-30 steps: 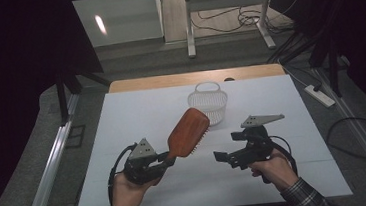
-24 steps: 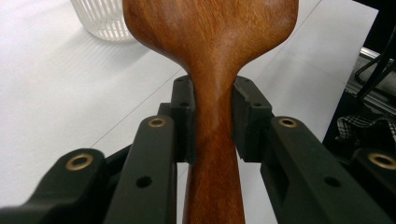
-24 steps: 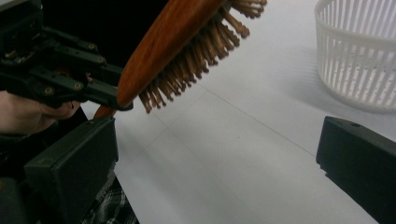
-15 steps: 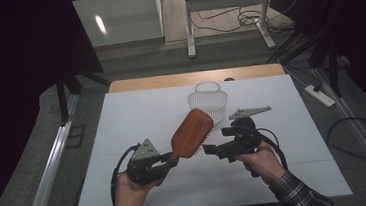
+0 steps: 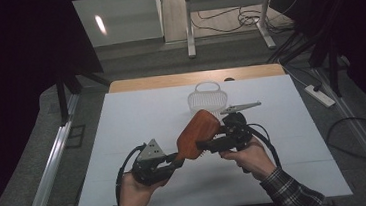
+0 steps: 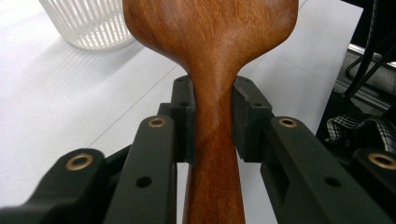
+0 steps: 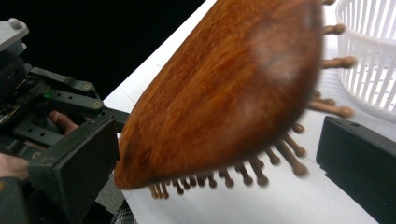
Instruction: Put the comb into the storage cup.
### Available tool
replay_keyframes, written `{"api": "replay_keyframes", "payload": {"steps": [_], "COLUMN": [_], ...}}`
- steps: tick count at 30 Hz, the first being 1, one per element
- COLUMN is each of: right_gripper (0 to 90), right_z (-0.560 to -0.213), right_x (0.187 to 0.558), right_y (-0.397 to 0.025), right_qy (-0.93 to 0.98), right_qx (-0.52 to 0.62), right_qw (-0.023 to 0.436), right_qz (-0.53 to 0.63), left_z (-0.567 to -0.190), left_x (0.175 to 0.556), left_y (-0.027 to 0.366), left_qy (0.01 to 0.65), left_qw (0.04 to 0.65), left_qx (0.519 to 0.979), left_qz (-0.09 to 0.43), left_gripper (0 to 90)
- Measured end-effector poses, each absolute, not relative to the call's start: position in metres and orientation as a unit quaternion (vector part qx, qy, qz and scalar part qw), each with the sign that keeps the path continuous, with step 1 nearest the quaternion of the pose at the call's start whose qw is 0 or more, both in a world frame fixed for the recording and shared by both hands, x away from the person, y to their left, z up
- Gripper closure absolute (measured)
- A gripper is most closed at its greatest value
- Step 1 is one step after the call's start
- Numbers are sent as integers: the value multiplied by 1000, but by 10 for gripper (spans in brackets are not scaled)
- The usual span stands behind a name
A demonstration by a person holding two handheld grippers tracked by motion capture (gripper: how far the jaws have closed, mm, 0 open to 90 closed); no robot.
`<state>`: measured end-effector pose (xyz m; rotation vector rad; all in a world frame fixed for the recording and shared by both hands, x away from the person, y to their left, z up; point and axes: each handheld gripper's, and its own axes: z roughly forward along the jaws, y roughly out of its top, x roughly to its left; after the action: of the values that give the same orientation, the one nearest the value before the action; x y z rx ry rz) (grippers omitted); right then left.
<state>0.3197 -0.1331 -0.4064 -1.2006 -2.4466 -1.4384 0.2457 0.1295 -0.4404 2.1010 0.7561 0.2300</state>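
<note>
A lab or recording room, dimly lit. A table (image 5: pixel 189 78) with a wooden edge at frame centre carries a white sheet (image 5: pixel 132 122). Black curtains (image 5: pixel 20 42) hang at upper left and right. Cables (image 5: pixel 234 20) lie loose on the bare floor at upper centre beside metal stand legs (image 5: pixel 189 22), a power strip (image 5: pixel 321 96) at right, and aluminium rails (image 5: pixel 51 164) flank the table.

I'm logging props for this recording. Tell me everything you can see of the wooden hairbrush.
The hairbrush has a reddish-brown, polished-looking wooden paddle head with a smooth rounded back and a narrow handle. Wooden pins with rounded tips stick out of the underside. It is held above the white table, back up and tilted. The left gripper is shut on its handle; the right gripper has its open jaws on either side of the head. A white basket stands just beyond.
</note>
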Motion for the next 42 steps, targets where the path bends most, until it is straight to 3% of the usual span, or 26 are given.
{"api": "replay_keyframes", "payload": {"steps": [7, 13, 16, 25, 36, 39, 42], "right_gripper": [14, 171, 197, 450, 573, 574, 573], "right_z": [-408, -407, -407, -406, -404, -406, -407], "right_x": [323, 324, 323, 327, 326, 327, 328], "right_y": [-126, -126, -125, -135, -137, -138, -139], "right_qy": [-795, -790, -790, -760, -758, -756, -748], "right_qx": [-392, -387, -389, -407, -408, -410, -411], "right_qw": [31, 40, 33, 98, 129, 136, 146], "right_qz": [-461, -475, -473, -497, -493, -492, -500], "left_z": [-441, -442, -443, -449, -453, -454, -456], "left_x": [245, 245, 247, 249, 253, 253, 254], "left_y": [123, 119, 118, 109, 105, 104, 102], "left_qy": [297, 292, 292, 283, 277, 275, 276], "left_qw": [432, 429, 426, 394, 392, 390, 378], "left_qx": [846, 849, 850, 868, 871, 873, 878], "left_qz": [96, 100, 100, 109, 101, 100, 100], "left_gripper": [725, 725, 725, 724, 715, 668, 520]}}
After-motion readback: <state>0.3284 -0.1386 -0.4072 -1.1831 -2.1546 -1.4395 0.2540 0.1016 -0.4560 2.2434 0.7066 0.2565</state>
